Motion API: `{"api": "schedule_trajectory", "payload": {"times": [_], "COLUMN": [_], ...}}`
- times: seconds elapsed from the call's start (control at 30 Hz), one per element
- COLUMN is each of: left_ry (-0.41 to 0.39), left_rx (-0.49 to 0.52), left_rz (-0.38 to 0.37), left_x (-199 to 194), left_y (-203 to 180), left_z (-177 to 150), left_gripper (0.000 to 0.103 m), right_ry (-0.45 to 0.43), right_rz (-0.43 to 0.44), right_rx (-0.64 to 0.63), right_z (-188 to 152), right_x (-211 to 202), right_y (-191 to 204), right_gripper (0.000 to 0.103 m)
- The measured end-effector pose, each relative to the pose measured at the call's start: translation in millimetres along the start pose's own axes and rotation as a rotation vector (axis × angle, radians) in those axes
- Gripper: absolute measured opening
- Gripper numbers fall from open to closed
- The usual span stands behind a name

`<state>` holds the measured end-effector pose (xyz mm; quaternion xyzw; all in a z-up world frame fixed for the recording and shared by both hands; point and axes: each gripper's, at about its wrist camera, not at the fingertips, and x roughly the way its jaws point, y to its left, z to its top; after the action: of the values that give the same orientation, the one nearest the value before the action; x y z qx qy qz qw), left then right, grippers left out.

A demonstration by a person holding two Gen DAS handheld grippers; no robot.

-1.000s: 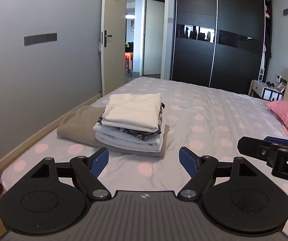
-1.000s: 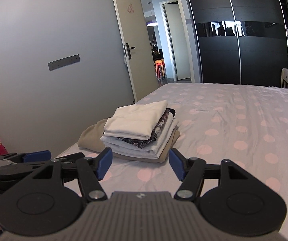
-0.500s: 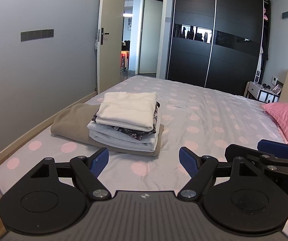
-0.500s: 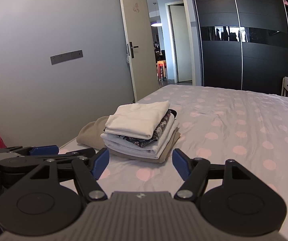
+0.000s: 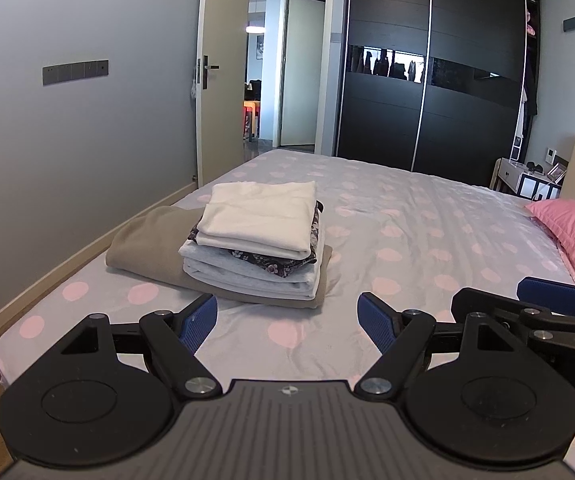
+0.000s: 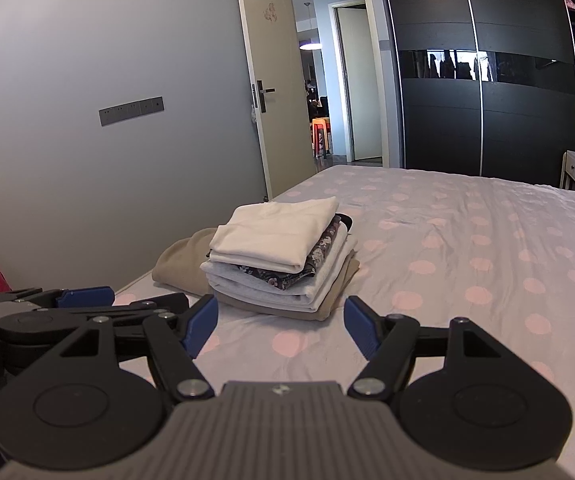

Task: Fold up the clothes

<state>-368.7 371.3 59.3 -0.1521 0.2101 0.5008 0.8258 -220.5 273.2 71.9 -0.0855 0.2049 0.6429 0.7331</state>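
Right tool (image 6: 281,322) edged wider, empty; folded stack (image 5: 255,240) unmoved.

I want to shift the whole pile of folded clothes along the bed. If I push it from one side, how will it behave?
The stack of folded clothes is soft cloth, so it would probably squash, not slide as a block. The cream top piece lies loose and slightly askew, so it may slip off. The tan bottom layer sticks out wider and might drag on the bedsheet.
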Motion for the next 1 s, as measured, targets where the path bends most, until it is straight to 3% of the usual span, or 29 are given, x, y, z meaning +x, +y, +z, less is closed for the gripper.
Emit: {"api": "schedule_trajectory", "payload": {"times": [1.0], "left_ry": [0.016], "left_rx": [0.010], "left_rz": [-0.005], "left_x": [3.4], "left_y": [2.5], "left_z": [1.4], "left_gripper": [0.077], "right_ry": [0.005], "right_rz": [-0.001], "right_rx": [-0.004], "right_z": [-1.3], "right_x": [-1.4], "right_y": [2.2], "right_gripper": [0.072]}}
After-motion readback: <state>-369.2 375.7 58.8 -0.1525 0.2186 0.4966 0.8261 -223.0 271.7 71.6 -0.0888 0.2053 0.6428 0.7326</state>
